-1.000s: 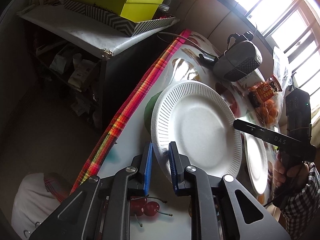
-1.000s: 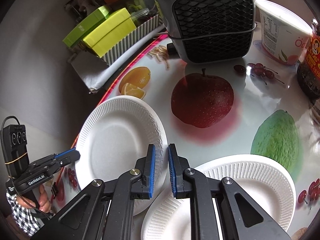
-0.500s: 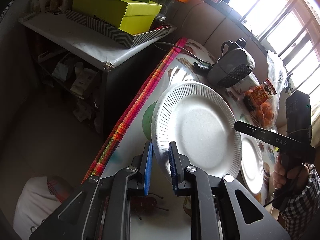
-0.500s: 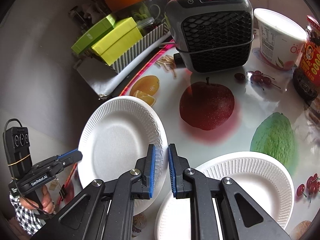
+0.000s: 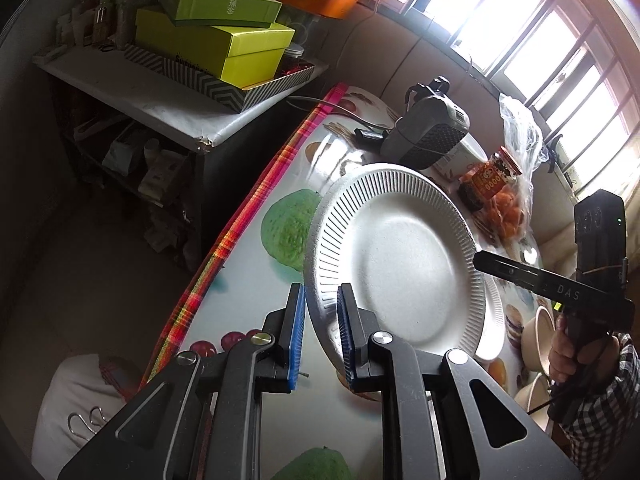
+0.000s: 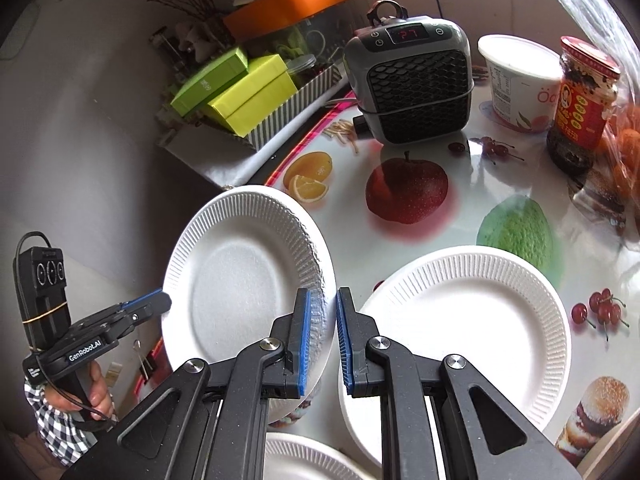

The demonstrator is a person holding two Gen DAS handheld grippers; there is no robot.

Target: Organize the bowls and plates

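Paper plate (image 5: 394, 264) tilts above table (image 5: 256, 292), rim pinched by both grippers.

1. "GenRobot.AI" in white on the black body of the left gripper (image 6: 165, 303).
2. "DAS" in pale letters along the right gripper (image 5: 478, 259).
3. Red digits "27" on the heater (image 6: 412, 88) display, top face.
4. Jar (image 6: 582, 106), right of the heater: Chinese label, unreadable.

Tabletop (image 6: 460, 216) betw. heater (image 6: 412, 84) and flat plate (image 6: 472, 328) is left bare; far edge blocked by tub (image 6: 516, 84), jar (image 6: 580, 108).
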